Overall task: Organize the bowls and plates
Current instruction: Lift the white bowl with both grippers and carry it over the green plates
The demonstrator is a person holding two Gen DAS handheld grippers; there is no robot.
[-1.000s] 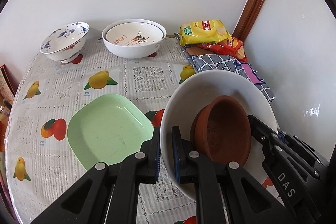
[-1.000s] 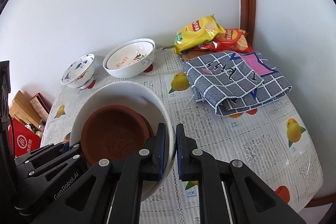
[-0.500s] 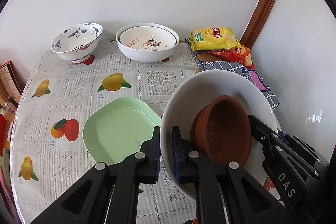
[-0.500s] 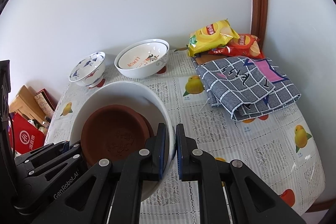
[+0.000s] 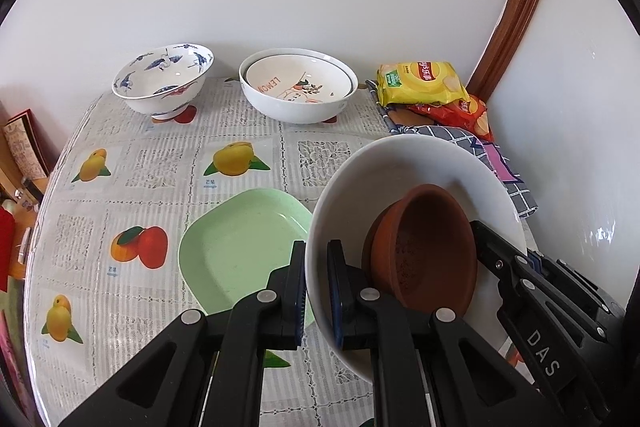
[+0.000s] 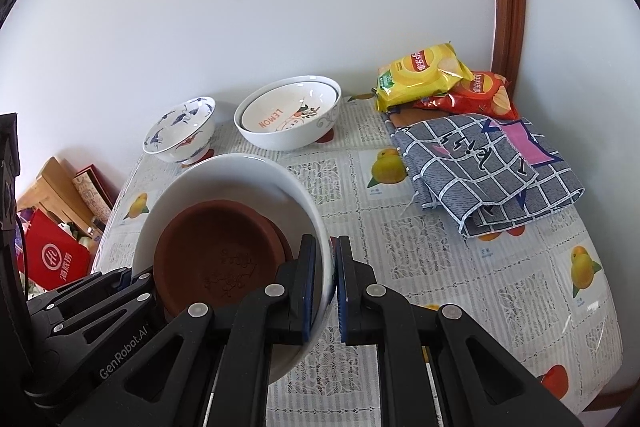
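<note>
Both grippers hold one large white bowl (image 5: 404, 167) above the table, with a brown clay bowl (image 5: 424, 247) inside it. My left gripper (image 5: 317, 259) is shut on its left rim. My right gripper (image 6: 325, 259) is shut on its right rim (image 6: 320, 227); the clay bowl (image 6: 220, 251) shows there too. A green square plate (image 5: 240, 243) lies on the table under the left gripper. At the back stand a blue-patterned bowl (image 5: 164, 79) and a white bowl with a lemon-print bowl nested in it (image 5: 298, 87).
Yellow and red chip bags (image 6: 424, 75) and a folded checked cloth (image 6: 488, 167) lie at the back right. Walls close the table's far and right sides. Boxes and a red bag (image 6: 52, 259) sit beyond the left table edge.
Both grippers have lifted and drawn back with the white bowl, so the table and back bowls look farther and more central. The grip is unchanged.
</note>
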